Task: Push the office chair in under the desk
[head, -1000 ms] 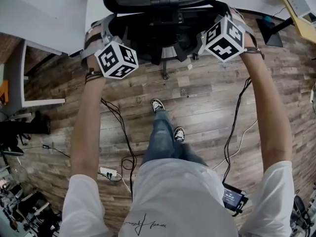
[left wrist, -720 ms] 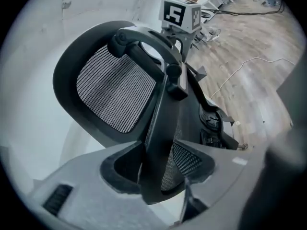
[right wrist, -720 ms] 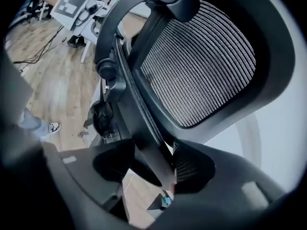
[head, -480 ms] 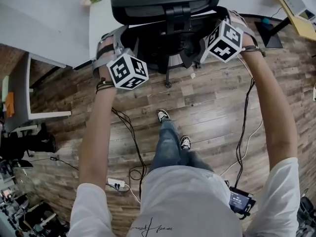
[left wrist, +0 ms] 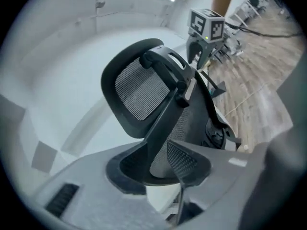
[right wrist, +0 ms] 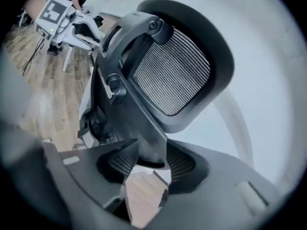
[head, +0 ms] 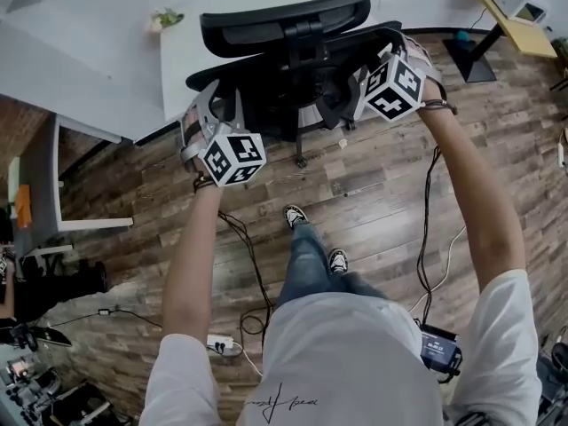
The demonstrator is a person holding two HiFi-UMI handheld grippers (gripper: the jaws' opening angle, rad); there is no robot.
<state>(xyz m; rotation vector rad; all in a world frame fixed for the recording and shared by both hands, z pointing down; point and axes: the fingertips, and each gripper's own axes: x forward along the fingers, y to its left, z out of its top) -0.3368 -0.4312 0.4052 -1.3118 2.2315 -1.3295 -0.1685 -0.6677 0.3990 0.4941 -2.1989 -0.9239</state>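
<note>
A black mesh office chair point(head: 288, 25) stands at the edge of the white desk point(head: 106, 34), its back toward me and its base point(head: 302, 145) on the wood floor. My left gripper point(head: 216, 105) is at the left side of the chair back and my right gripper point(head: 359, 82) at the right side. In the left gripper view the jaws point(left wrist: 156, 164) are closing, with the chair back's frame point(left wrist: 160, 128) between the pads and touching them. In the right gripper view the jaws point(right wrist: 151, 162) are closing on the frame point(right wrist: 139, 128) as well.
Black cables point(head: 244, 247) and a power strip point(head: 222, 343) lie on the floor behind the chair, near the person's feet point(head: 295, 214). A dark desk foot point(head: 466, 56) stands at the right, and a white frame point(head: 58, 176) at the left.
The chair back has swung round so that it now sits at an angle to the desk. The left gripper has drawn back toward me; the right one has stayed at the chair's right side.
</note>
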